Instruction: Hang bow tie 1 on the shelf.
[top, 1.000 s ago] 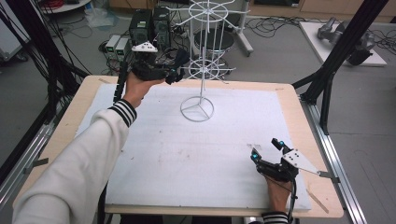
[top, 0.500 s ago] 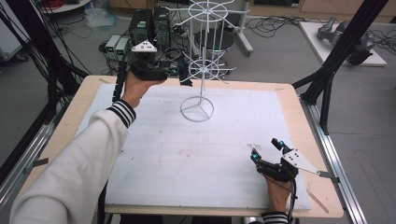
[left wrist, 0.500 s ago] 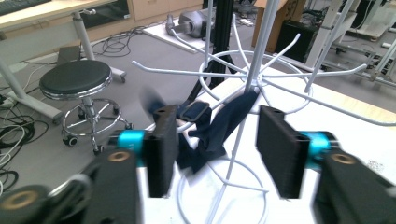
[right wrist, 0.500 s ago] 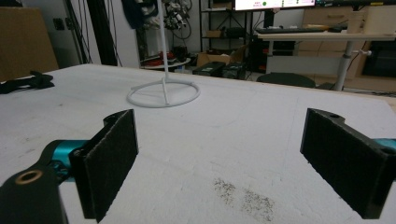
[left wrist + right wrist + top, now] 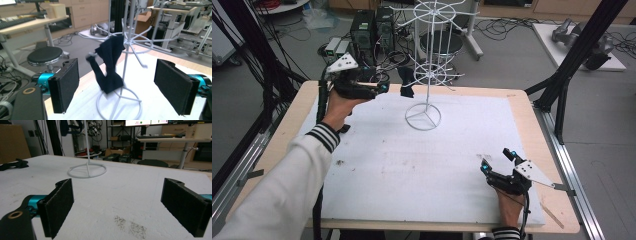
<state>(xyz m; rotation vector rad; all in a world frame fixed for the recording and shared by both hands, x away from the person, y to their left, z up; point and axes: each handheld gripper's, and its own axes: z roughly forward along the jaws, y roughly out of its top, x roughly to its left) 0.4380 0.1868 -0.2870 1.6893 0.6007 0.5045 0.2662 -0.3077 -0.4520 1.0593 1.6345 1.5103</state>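
Hanging on the white wire rack (image 5: 428,75), dark cloth (image 5: 110,63) is released: left claw (image 5: 389,90) has just opened, empty. Right claw (image 5: 497,160) rests open on bench (image 5: 522,107).

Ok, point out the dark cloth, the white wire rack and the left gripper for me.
dark cloth (image 5: 110,66), left gripper view, middle of the hanging fabric.
white wire rack (image 5: 423,118), high view, its round base ring.
left gripper (image 5: 394,90), high view, midway between its fingertips.

Dark navy (perhaps black) cloth (image 5: 110,65) on white wire rack (image 5: 125,97).
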